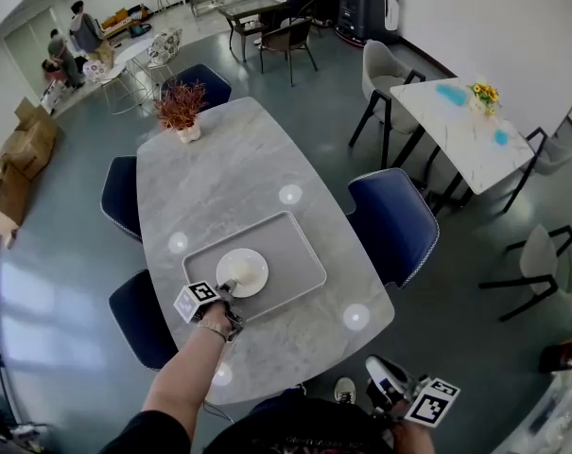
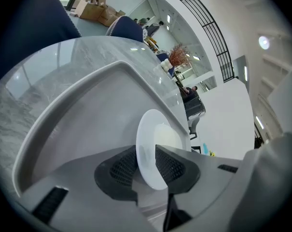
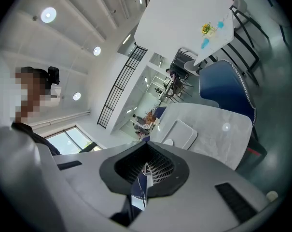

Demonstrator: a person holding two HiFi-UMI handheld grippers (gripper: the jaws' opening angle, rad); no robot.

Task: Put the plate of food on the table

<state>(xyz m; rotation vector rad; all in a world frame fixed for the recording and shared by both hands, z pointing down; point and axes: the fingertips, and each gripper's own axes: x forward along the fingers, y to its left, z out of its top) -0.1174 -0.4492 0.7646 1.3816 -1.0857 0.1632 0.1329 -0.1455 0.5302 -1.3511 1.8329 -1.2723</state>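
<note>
Since the plate (image 1: 243, 272) rests in the tray (image 1: 290, 249) on the table (image 1: 229, 168), its seven-o'clock rim is only straddled by the left gripper (image 1: 227, 289), jaws parted; the right gripper (image 3: 145, 170), pressed together, is held aside at five o'clock

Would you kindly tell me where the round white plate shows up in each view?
Head view: the round white plate, lower centre, on the grey rectangular tray.
Left gripper view: plate lower centre, close up, tray around it.
Right gripper view: plate tiny, near centre, on the far tray.
Shared landmark: the tray.
</note>
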